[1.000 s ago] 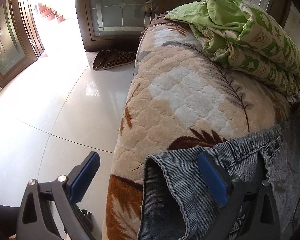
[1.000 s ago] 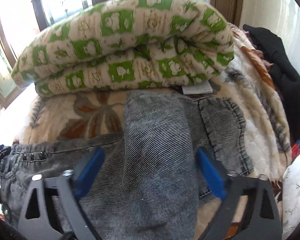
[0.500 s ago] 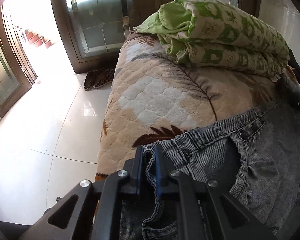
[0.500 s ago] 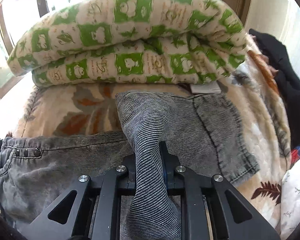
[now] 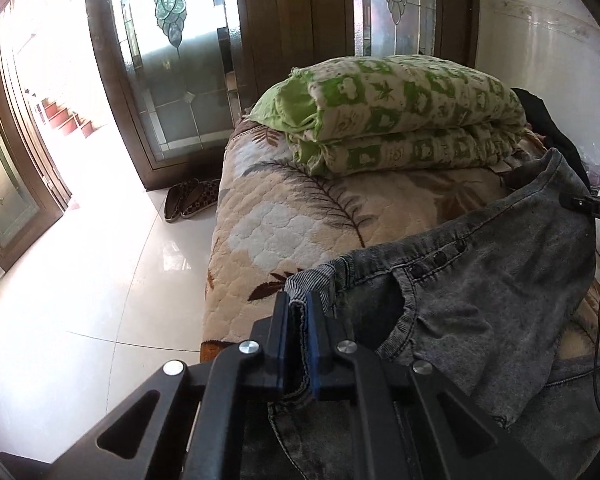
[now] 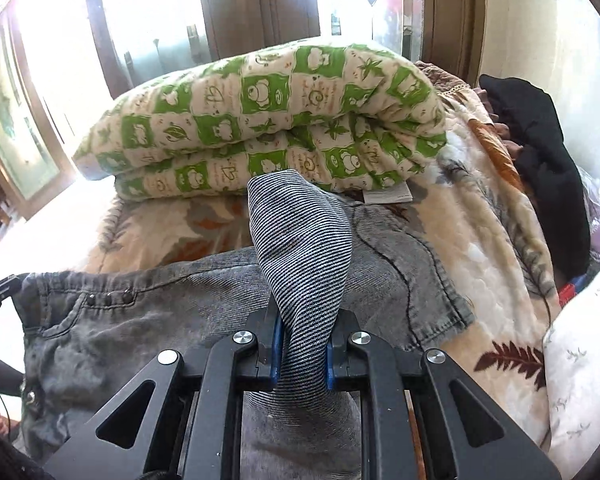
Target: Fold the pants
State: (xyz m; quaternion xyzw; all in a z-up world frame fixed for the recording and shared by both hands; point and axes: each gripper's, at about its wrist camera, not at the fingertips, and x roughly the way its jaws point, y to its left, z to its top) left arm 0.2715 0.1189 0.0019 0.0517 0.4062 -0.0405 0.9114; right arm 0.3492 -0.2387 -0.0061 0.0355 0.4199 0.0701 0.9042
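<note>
L gripper (image 5: 299, 312) clamped on waistband corner of grey washed-denim pants (image 5: 500, 300), lower centre of frame. R gripper (image 6: 302, 340) pinching a raised fold of same pants. Pants lie on beige leaf-print quilted bed cover (image 5: 284, 220); folded green-check blanket (image 6: 268, 120) behind, upper centre.

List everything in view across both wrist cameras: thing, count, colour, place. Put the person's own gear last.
jeans: one, washed grey denim, spread on the bed, partly lifted
bed cover: one, cream with brown leaves, under the jeans
folded quilt: one, green and cream checks, on the bed beyond the jeans
black garment: one, black, at the bed's far right edge
slippers: one pair, brown patterned, on the white tiled floor by the door
left claw: black with blue pads, shut on the jeans' edge
right claw: black with blue pads, shut on a raised denim fold
</note>
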